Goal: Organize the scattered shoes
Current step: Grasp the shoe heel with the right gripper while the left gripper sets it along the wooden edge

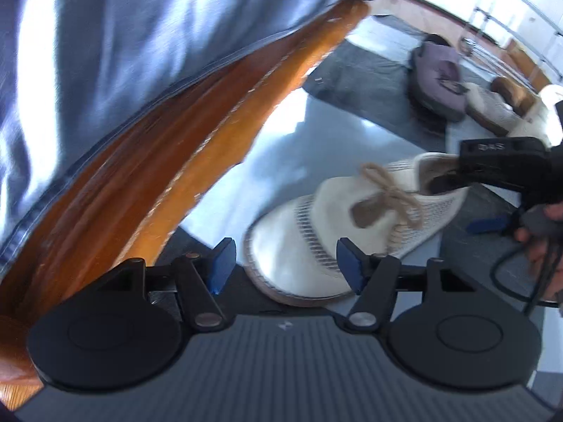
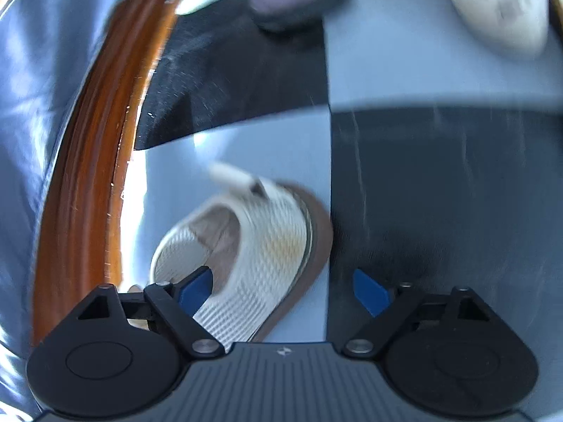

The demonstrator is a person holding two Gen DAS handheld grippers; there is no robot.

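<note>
Cream knit shoe (image 1: 337, 232) with grey-striped band, tan lace and brown sole on a floor (image 1: 316, 133) of pale blue and charcoal tiles; beyond it, a mauve shoe (image 1: 438, 77). Blue-padded black tongs (image 1: 285, 263).

To my left the wooden bed rail (image 1: 197, 133) and its blue sheet (image 1: 123, 35) wall me off, the cream shoe (image 1: 337, 225) sits right ahead, more shoes (image 1: 457, 84) crowd farther on, and bare checkered floor (image 2: 440, 176) lies open to the right.

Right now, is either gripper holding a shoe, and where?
Neither grips yet. The right gripper straddles the cream shoe's heel collar, jaws open.
</note>
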